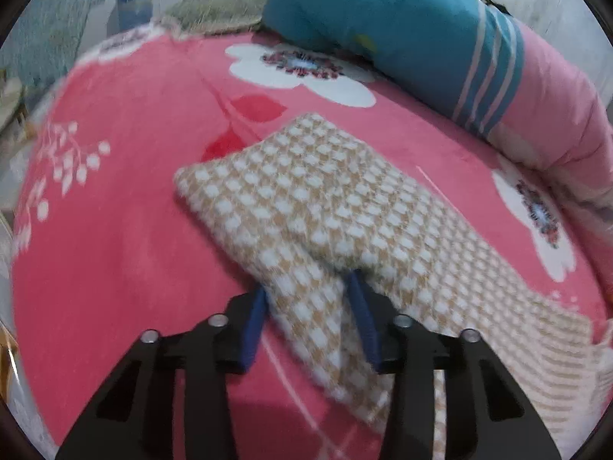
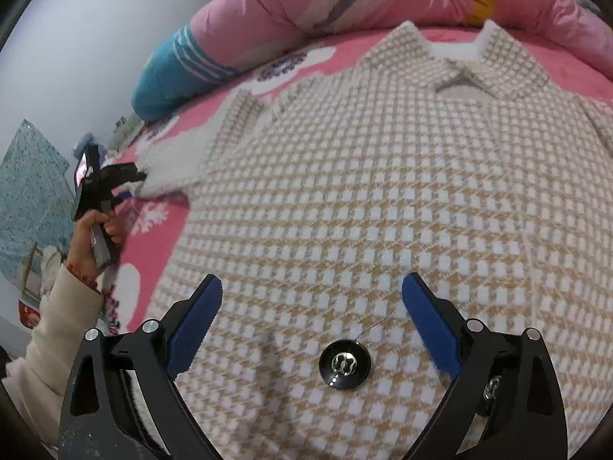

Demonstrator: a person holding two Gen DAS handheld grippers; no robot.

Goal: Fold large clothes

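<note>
Houndstooth coat [image 2: 383, 191] lies flat on the bed [image 1: 115, 249], left claw [image 1: 310, 299] seemingly pinching its sleeve [image 1: 306, 199], right claw [image 2: 312, 299] spread above the front, so fluffy fabric might slip mid-fold.

My left claw [image 1: 308, 285] has black, cut-out arms, blue pads on its fingers [image 1: 256, 320] and round silver screws. My right claw [image 2: 312, 299] is built the same, its blue pads [image 2: 193, 324] toothed along one edge. My left hand [image 2: 90, 239] is bare-skinned, above a cream sleeve [image 2: 57, 329] with a red patterned cuff.
</note>
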